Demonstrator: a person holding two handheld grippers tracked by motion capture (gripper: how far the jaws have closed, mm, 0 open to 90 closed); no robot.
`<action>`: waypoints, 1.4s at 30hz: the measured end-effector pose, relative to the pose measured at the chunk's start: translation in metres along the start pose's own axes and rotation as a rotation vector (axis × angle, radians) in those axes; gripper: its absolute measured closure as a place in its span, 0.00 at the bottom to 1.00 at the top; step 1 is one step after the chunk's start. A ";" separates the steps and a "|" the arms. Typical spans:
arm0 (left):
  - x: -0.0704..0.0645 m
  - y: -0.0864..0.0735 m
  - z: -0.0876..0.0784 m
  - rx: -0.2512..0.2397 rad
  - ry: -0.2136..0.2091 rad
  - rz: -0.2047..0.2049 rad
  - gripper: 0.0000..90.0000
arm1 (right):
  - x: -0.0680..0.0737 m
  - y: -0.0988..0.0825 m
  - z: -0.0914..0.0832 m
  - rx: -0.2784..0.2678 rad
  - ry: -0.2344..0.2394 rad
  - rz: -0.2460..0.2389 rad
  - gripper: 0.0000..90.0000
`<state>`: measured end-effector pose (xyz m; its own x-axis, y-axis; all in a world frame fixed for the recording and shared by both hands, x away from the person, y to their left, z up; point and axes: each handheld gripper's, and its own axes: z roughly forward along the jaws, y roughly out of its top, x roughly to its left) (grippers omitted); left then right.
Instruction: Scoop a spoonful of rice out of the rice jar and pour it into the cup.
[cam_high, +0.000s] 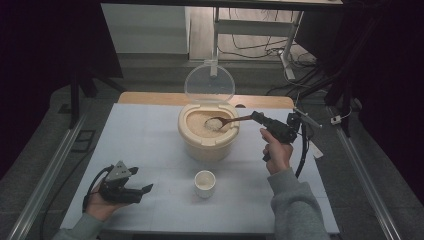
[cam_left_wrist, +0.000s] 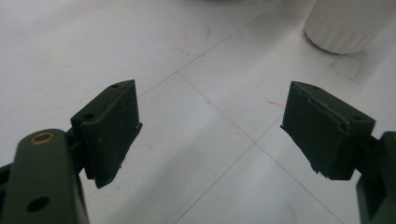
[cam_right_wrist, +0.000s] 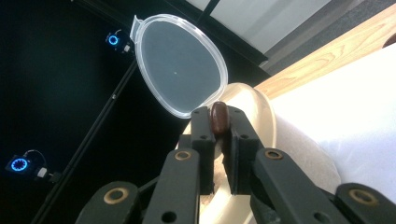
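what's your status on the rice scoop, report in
Right gripper shut on wooden spoon, bowl in the rice bin. Left gripper open, idle. Cup in front of bin, path clear.

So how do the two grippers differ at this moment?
The right gripper is shut on a wooden spoon and raised over the rice bucket; the left gripper is open, holds nothing and sits low over the table. Both are hand-held, with black jaws.

The right claw (cam_high: 256, 117) grips a wooden spoon (cam_high: 225, 121), its bowl seemingly resting on rice in the open bin (cam_high: 207, 137) near the table's (cam_high: 145, 145) far edge.
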<state>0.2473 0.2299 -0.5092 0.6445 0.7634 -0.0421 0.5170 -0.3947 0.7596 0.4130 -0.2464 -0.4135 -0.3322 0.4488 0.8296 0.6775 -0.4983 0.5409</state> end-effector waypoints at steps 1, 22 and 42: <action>0.000 0.000 0.000 0.000 0.001 0.000 0.21 | 0.000 0.000 -0.001 0.003 0.002 0.002 0.93; -0.001 0.001 0.001 0.006 0.005 0.010 0.21 | 0.005 0.004 -0.011 0.004 0.029 -0.016 0.93; 0.000 0.001 0.001 0.005 0.006 0.007 0.21 | 0.013 -0.008 -0.034 0.081 0.099 0.018 0.93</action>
<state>0.2485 0.2293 -0.5094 0.6449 0.7636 -0.0329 0.5152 -0.4025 0.7567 0.3809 -0.2612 -0.4024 -0.3797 0.3630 0.8509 0.7335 -0.4424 0.5161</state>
